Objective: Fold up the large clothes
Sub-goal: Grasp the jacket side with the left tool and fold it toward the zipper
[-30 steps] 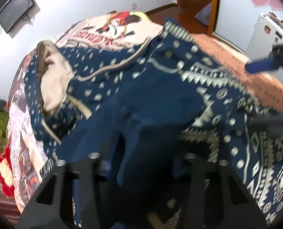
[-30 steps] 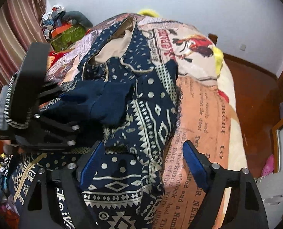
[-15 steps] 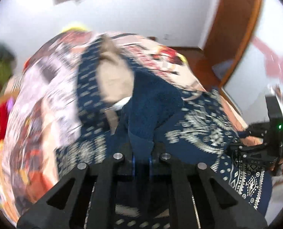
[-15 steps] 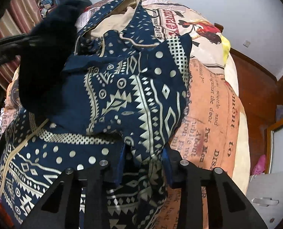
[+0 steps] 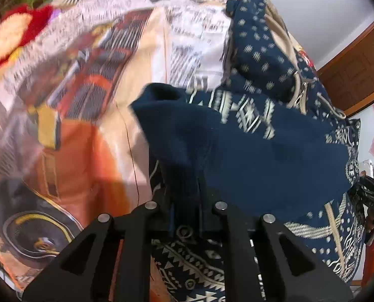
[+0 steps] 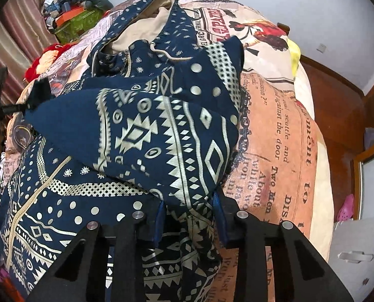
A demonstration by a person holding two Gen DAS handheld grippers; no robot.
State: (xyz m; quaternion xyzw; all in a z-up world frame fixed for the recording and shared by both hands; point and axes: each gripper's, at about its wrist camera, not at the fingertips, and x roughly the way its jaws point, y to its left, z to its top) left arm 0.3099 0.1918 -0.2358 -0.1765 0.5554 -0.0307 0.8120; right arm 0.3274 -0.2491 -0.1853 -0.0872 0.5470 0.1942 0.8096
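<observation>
A navy hooded garment with white geometric print lies on the bed, its beige-lined hood at the far end. My left gripper is shut on the plain navy cuff of a sleeve and holds it stretched across the garment. My right gripper is shut on the patterned part of the same sleeve near the garment's right edge. The left gripper also shows at the left edge of the right wrist view, pulling the cuff taut.
The bed cover carries newspaper-style print and pictures. A red plush toy and a green box with clutter sit beside the bed. A wooden floor and a white cabinet lie to the right.
Both grippers closed on the sleeve. The left gripper then carried the cuff out to the left, stretching the sleeve across the garment; the right gripper stayed near the right edge.
</observation>
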